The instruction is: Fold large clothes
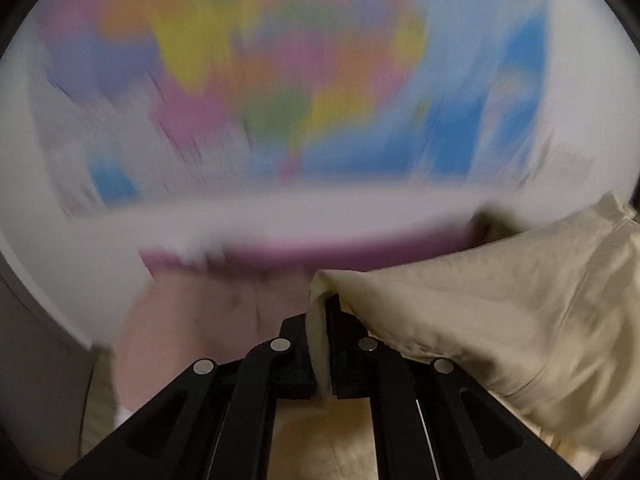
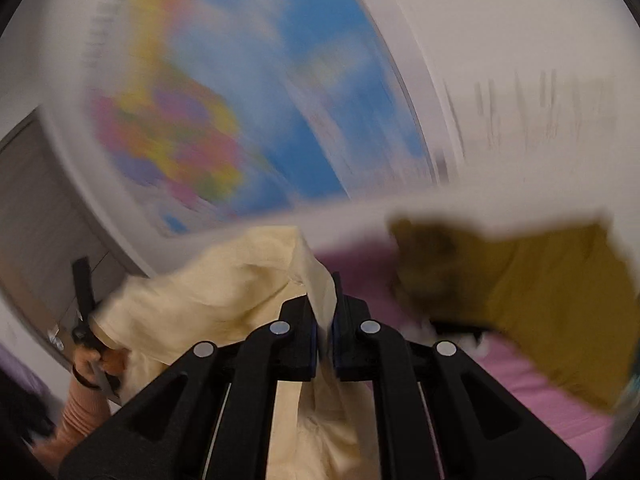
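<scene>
Left gripper (image 1: pixel 320 344) and right gripper (image 2: pixel 325 336) each clamped on the pale cream cotton garment (image 1: pixel 500 300); fabric limp, light, slip-prone; grip hems, keep tension

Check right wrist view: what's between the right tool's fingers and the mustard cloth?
Bare pink sheet lies between the right tool, shut on the cream garment, and the mustard cloth, in the right wrist view; blurred.

Bedroom: pink bed (image 2: pixel 540 392), wall map (image 2: pixel 248 92)
</scene>
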Demonstrator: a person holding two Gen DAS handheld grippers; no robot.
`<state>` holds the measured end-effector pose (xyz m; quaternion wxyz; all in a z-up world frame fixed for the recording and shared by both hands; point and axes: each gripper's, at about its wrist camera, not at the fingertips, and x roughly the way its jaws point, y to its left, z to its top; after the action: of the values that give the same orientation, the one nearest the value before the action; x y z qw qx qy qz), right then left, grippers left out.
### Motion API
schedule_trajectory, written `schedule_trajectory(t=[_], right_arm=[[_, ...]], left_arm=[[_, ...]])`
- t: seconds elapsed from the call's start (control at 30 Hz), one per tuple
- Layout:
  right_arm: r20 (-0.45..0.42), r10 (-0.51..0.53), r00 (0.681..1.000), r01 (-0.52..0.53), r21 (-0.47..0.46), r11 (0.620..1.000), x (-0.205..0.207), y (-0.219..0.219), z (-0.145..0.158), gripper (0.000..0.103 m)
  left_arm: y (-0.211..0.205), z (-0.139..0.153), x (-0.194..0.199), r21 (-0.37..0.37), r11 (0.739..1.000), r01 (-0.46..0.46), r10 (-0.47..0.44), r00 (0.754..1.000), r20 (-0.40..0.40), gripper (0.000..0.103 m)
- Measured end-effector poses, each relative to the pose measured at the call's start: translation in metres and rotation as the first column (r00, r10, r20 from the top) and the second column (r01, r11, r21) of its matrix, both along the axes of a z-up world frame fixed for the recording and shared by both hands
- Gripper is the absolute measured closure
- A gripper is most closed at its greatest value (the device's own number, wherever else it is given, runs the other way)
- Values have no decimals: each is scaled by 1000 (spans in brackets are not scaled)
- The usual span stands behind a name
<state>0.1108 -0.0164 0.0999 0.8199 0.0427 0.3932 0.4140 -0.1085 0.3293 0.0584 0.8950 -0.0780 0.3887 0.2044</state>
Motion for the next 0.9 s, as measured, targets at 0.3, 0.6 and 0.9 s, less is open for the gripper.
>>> schedule_trajectory(t=[0.3, 0.6, 0.9], right_arm=[[-169, -141, 976, 115, -152, 982, 92, 22, -104, 86], [183, -64, 981, 98, -183, 978, 28, 12, -44, 39], [-98, 290, 952, -306, -263, 915, -5, 96, -125, 40]], left_arm=[[73, -93, 67, -143, 988, -60, 34, 983, -179, 97], [35, -33, 34, -93, 973, 211, -209, 978, 28, 52], [-50, -84, 63, -234, 842, 487, -530, 828, -184, 40]])
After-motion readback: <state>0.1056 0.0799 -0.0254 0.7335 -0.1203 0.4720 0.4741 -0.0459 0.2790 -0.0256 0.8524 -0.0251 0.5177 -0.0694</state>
